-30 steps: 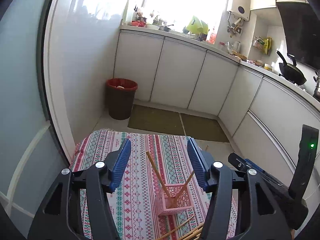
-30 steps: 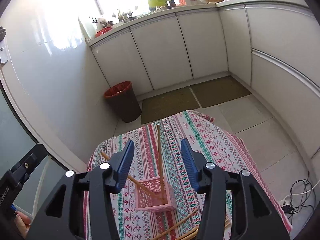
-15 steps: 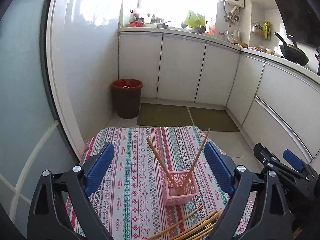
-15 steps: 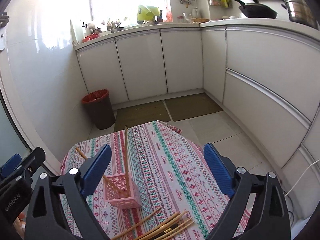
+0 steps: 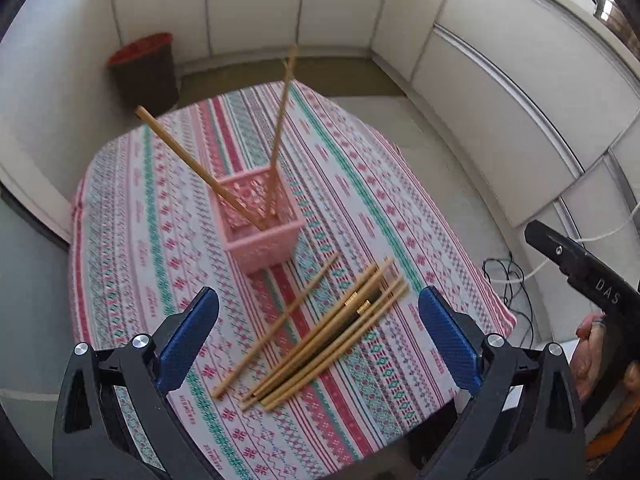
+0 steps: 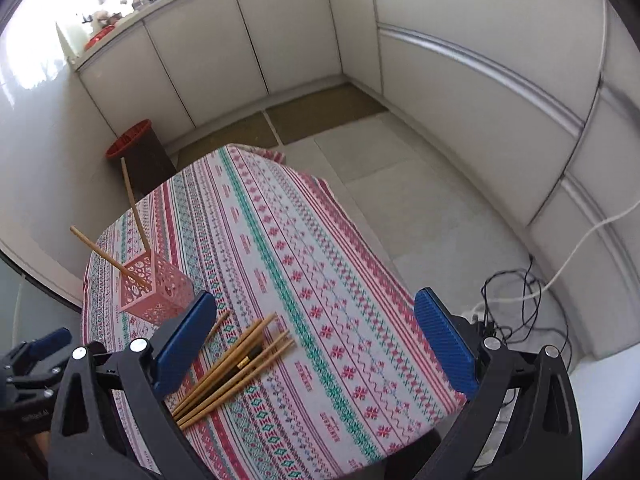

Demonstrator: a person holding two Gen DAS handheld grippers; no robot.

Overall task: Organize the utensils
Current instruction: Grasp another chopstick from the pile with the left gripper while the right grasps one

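A pink lattice basket stands on the patterned tablecloth and holds two wooden chopsticks leaning apart. Several loose chopsticks lie in a bundle in front of it, one apart to the left. My left gripper is open and empty above the bundle. In the right wrist view the basket is at left and the bundle lies by the left finger. My right gripper is open and empty above the cloth.
A brown bin with a red liner stands on the floor beyond the table. White cabinets line the walls. Cables lie on the floor at right. The right gripper's body shows at the right edge.
Both grippers have opened wide and tilted down toward the table. The loose chopsticks and basket now sit higher and closer in both views. The chopsticks in the basket have not moved.
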